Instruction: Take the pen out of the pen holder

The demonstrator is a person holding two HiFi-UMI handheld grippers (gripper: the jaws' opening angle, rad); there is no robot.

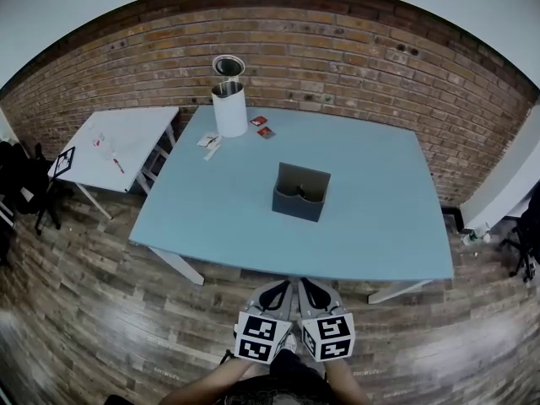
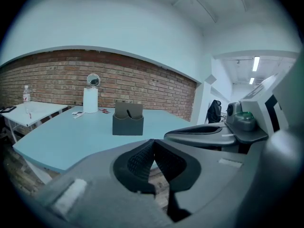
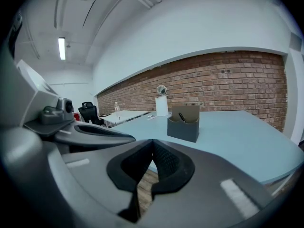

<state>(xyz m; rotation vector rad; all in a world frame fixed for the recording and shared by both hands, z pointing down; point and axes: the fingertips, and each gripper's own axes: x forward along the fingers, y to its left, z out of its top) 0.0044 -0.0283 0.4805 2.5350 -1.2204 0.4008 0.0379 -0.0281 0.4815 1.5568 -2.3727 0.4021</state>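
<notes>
Pen (image 3: 182, 117): dark, leaning inside pen holder (image 1: 300, 194), mid surface (image 1: 380, 184). Left claw (image 2: 153, 151) and right claw (image 3: 153, 150) both pinched together, empty, short of near edge. Advice: spread one claw, come over the holder, nip the pen's exposed top.

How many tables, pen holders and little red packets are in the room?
Tables: 2, the light blue rectangular table and the small white table
Dark grey box-shaped pen holder: 1
Small flat red packets: 2
Total: 5

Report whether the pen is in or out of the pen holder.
In. The pen leans inside the pen holder, its dark end showing above the front wall.
</notes>
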